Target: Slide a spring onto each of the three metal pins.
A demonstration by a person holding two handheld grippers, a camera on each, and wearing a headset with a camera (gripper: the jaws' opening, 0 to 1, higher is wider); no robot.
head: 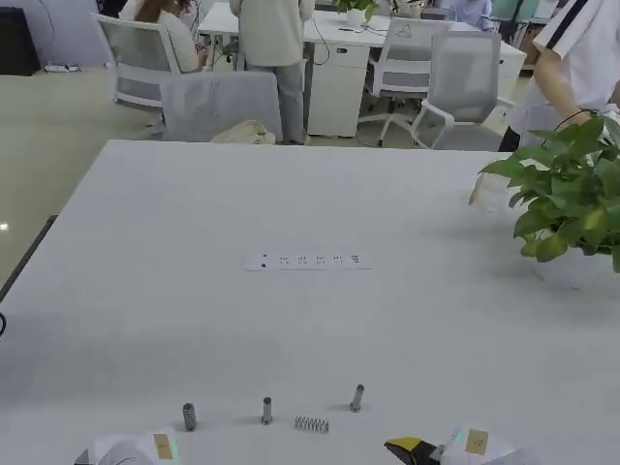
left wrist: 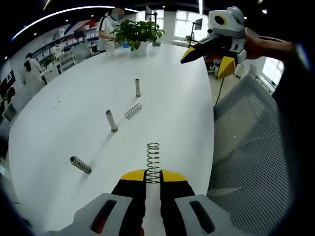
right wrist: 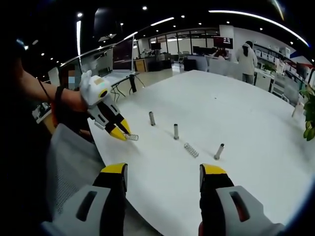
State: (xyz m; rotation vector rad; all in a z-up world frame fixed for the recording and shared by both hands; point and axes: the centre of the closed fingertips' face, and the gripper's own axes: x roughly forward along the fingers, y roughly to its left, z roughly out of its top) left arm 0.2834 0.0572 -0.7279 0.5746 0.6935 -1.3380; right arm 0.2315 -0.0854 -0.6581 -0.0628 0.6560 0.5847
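Lower centre, spring (left wrist: 153, 156) is clamped in left gripper (left wrist: 153, 175); right gripper (right wrist: 163, 170) is spread, empty; alignment over bare pin (left wrist: 111, 121), mid-frame left, is likely needed next.

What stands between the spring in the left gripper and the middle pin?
Nothing visible. Bare table lies between the held spring in the left gripper and the middle pin; the loose spring lies beyond that pin.

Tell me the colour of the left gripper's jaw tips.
Yellow, on black jaws, best in the left gripper view, where the left gripper holds a spring.
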